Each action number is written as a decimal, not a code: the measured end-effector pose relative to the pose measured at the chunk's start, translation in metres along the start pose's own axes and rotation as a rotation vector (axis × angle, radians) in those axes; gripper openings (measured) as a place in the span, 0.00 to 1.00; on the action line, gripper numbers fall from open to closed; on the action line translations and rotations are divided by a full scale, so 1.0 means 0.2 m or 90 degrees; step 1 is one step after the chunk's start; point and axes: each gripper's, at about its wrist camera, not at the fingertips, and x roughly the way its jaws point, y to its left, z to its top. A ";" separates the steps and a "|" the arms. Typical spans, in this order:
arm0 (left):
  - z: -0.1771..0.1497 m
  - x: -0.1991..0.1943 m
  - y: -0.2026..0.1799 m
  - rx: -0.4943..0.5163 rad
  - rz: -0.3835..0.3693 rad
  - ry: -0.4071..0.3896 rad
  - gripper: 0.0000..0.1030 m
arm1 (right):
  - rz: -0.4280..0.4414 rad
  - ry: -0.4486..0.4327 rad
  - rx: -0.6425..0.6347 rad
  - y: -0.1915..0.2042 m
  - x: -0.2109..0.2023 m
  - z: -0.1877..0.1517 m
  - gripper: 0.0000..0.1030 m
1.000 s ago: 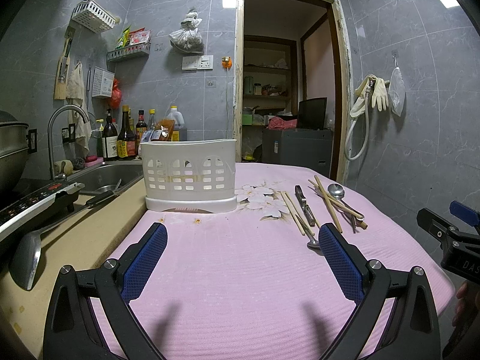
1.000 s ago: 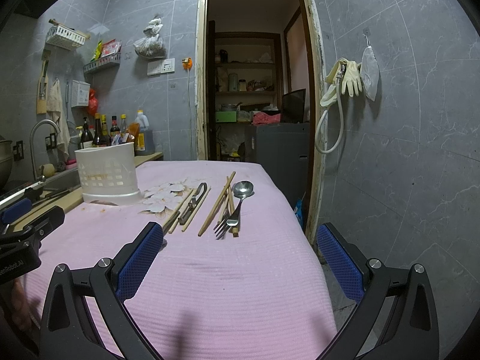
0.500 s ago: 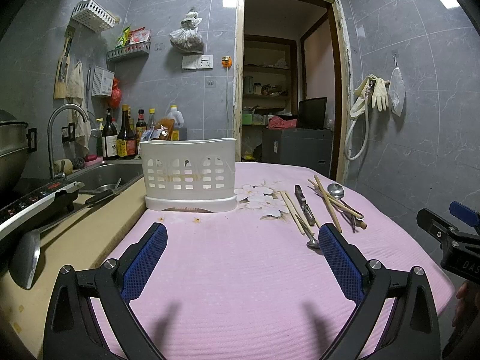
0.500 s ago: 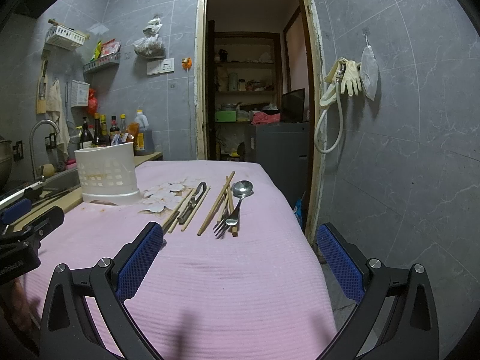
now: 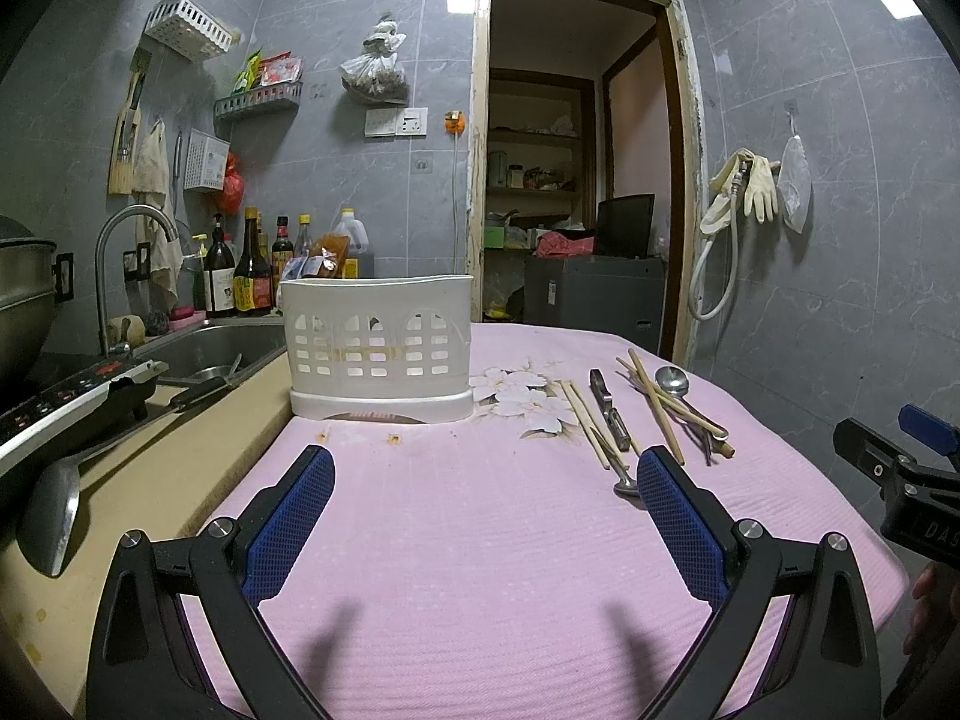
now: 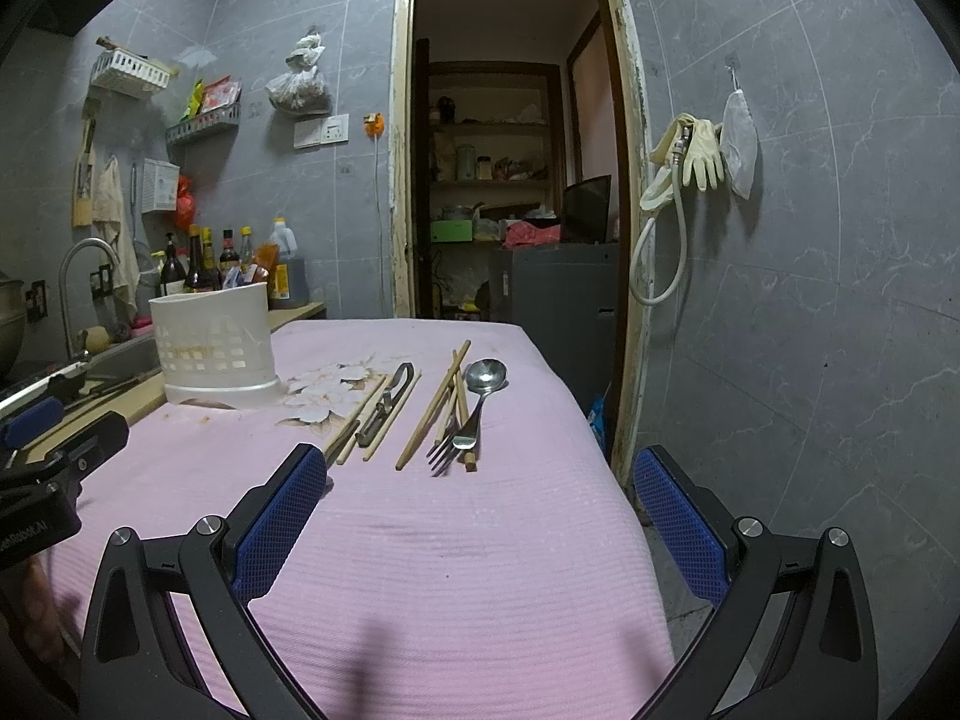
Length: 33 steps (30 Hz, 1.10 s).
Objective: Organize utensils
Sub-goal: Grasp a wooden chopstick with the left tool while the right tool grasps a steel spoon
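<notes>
A white slotted utensil holder (image 5: 378, 348) (image 6: 213, 354) stands on the pink table cloth (image 5: 480, 540) at its far left. To its right lie the utensils: wooden chopsticks (image 6: 432, 411) (image 5: 657, 405), a metal peeler (image 6: 384, 399) (image 5: 609, 411), a fork (image 6: 447, 450) and a spoon (image 6: 483, 387) (image 5: 675, 384). My left gripper (image 5: 486, 480) hovers open over the near cloth, empty. My right gripper (image 6: 480, 477) is open too, just short of the fork, holding nothing.
Left of the table are a beige counter (image 5: 150, 480), a sink (image 5: 204, 354) with a tap, a ladle (image 5: 54, 510), a cooktop (image 5: 66, 396) and sauce bottles (image 5: 252, 276). An open doorway (image 5: 576, 180) lies behind. The table's right edge drops to a tiled wall (image 6: 810, 300).
Both grippers have barely shifted, and both stay open. The utensils and holder lie as before.
</notes>
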 end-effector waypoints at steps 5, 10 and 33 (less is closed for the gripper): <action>-0.02 0.02 -0.01 0.000 -0.002 -0.004 0.96 | 0.000 0.000 0.000 0.01 0.00 -0.01 1.00; 0.01 0.05 0.02 0.018 0.000 -0.009 0.96 | -0.006 -0.003 -0.005 0.00 0.01 0.01 1.00; 0.37 0.61 -0.08 0.080 -0.003 0.132 0.96 | 0.005 0.034 -0.082 -0.22 0.50 0.37 1.00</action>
